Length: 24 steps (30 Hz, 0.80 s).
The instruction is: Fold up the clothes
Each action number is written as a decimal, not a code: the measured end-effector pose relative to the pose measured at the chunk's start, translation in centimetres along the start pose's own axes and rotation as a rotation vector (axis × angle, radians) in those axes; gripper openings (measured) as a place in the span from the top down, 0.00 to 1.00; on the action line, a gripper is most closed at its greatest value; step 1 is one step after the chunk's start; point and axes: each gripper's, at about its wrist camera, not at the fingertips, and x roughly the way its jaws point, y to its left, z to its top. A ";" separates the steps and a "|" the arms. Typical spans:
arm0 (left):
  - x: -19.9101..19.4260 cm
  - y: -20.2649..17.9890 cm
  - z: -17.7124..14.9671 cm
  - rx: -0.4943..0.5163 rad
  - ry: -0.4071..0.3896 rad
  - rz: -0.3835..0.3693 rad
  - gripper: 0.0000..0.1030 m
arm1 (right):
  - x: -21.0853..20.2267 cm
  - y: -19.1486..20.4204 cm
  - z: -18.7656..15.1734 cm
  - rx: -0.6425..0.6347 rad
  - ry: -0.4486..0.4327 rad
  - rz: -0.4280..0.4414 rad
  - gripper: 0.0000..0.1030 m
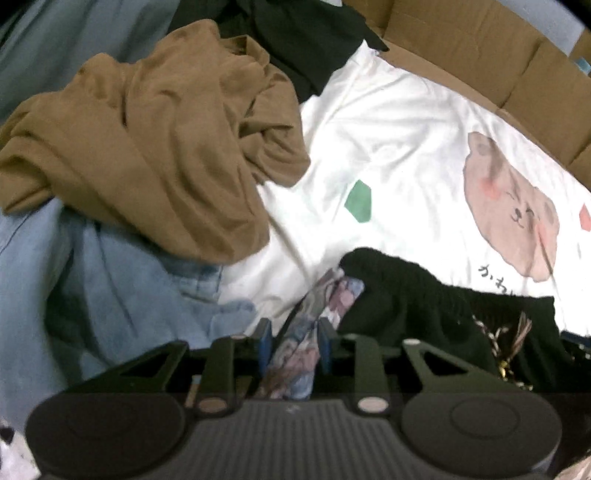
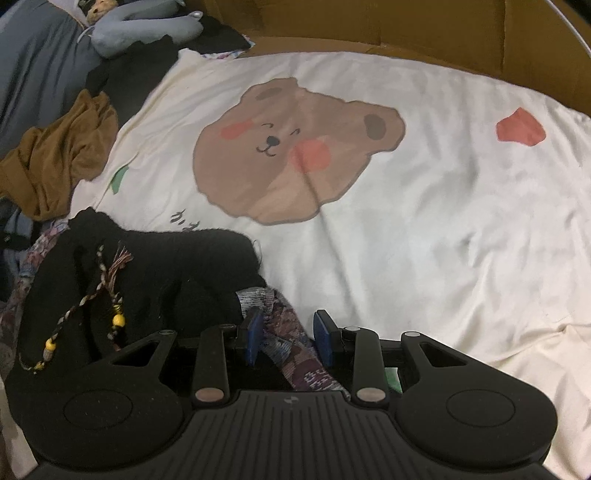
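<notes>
A patterned garment (image 1: 295,354) with a black knit waistband (image 1: 413,295) and a braided, beaded drawstring (image 2: 92,306) lies bunched on the near edge of a white bear-print sheet (image 2: 424,221). In the left wrist view my left gripper (image 1: 294,341) is shut on a bunched fold of the patterned cloth, which fills the gap between the blue pads (image 1: 264,343). In the right wrist view a strip of the same patterned garment (image 2: 291,343) runs between the fingers of my right gripper (image 2: 288,334). It lies against the left pad (image 2: 253,334), with bare sheet showing beside the right one.
A crumpled brown top (image 1: 159,147) sits on light blue jeans (image 1: 92,280) to the left, with dark clothes (image 1: 295,33) behind. Cardboard box walls (image 1: 480,48) border the sheet at the back. A grey-blue plush toy (image 2: 144,26) lies at the far left corner.
</notes>
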 end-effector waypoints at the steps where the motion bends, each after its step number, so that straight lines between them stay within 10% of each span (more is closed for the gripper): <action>1: 0.2 0.0 0.1 0.004 0.001 0.000 0.72 | 0.1 0.1 -0.1 -0.002 0.005 0.002 0.64; 24: 5.1 0.0 1.0 0.070 0.039 -0.012 0.67 | 0.7 0.0 0.6 -0.034 0.053 0.010 0.61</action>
